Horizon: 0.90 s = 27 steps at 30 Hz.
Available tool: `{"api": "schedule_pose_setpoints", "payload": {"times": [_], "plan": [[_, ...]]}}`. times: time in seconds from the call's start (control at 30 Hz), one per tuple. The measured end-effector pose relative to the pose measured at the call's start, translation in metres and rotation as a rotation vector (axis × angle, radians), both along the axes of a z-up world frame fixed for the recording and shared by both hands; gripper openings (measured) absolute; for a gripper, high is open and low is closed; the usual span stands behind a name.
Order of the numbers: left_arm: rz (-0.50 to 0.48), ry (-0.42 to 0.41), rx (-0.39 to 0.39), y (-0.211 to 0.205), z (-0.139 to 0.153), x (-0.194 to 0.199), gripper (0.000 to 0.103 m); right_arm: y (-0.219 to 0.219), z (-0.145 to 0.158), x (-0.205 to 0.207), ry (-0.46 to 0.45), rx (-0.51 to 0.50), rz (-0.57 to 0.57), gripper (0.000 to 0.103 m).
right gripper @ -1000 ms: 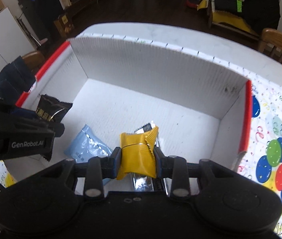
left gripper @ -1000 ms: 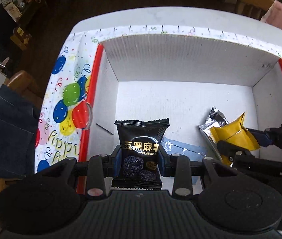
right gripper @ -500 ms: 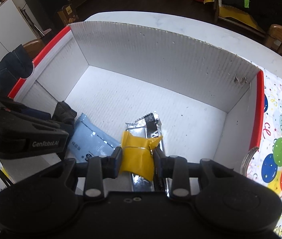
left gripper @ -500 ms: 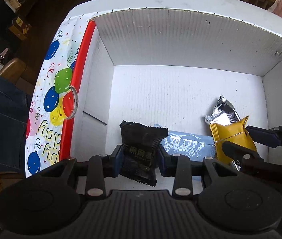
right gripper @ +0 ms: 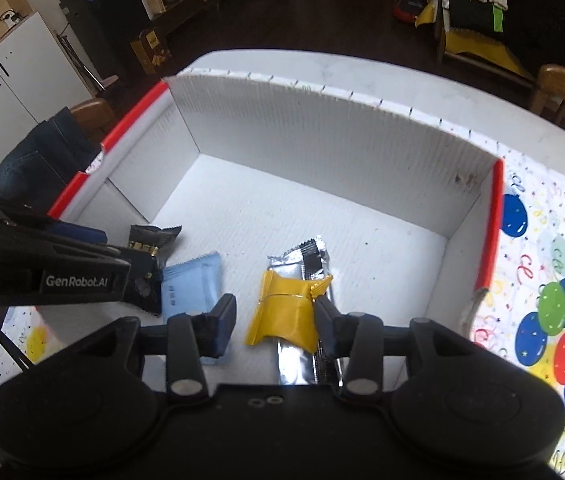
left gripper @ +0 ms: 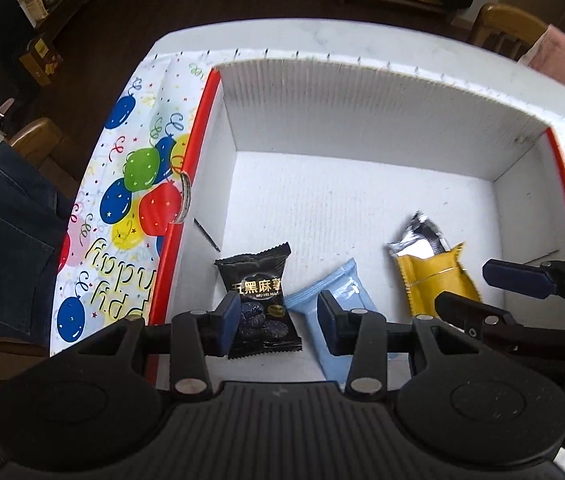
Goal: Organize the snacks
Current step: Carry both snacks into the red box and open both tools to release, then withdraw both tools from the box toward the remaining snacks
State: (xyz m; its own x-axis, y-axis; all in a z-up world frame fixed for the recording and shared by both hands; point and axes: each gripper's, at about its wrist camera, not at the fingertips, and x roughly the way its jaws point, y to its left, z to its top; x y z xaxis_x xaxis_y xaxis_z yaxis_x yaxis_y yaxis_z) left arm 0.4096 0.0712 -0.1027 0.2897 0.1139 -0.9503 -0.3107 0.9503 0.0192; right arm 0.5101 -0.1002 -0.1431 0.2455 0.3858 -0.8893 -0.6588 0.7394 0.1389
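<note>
Both grippers hang over the near end of a white corrugated box (left gripper: pixel 362 120) with red-edged flaps, set on a tablecloth (left gripper: pixel 122 216) printed with balloons and the words "Happy Birthday".

The left gripper (left gripper: pixel 278 320) has just been opening; its jaws now stand apart over a black snack packet (left gripper: pixel 260 300) lying flat on the box floor. The left pad is close to the packet's edge — the right one is clear of it, so nothing is held. Gold Chinese characters run across the packet, with small letters beneath that look like "WU HEI MA", and dark round sweets pictured below. Just beside it lies a pale blue packet (left gripper: pixel 334 300), its print too small to read.

The right gripper (right gripper: pixel 274 316) has likewise been opening. A yellow packet (right gripper: pixel 286 316) lies between its jaws, resting on a silver wrapper (right gripper: pixel 306 256) — the left pad well clear, the right at its edge. The left gripper's side reads "GenRobot.AI".
</note>
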Motion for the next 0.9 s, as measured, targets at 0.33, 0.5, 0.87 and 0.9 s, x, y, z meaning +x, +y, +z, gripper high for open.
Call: {"api": "schedule_pose_setpoints", "payload": {"times": [0.33,0.5,0.87,0.9], "plan": [[-0.056,-0.101,-0.007,-0.008,0.034,-0.034,0.042,-0.016,0.036,-0.027,-0.055,0.057,-0.038,0.047],[-0.091,-0.16,-0.007,-0.008,0.051,-0.058,0.042,-0.022,0.054,-0.049,-0.085,0.082,-0.055,0.049],[-0.176,-0.266,0.035,-0.014,0.081,-0.119,0.042,-0.031,0.087,-0.106,-0.133,0.154,-0.118,0.052],[-0.186,-0.273,0.046,-0.016,0.083,-0.125,0.042,-0.032,0.088,-0.112,-0.14,0.157,-0.121,0.052]]}}
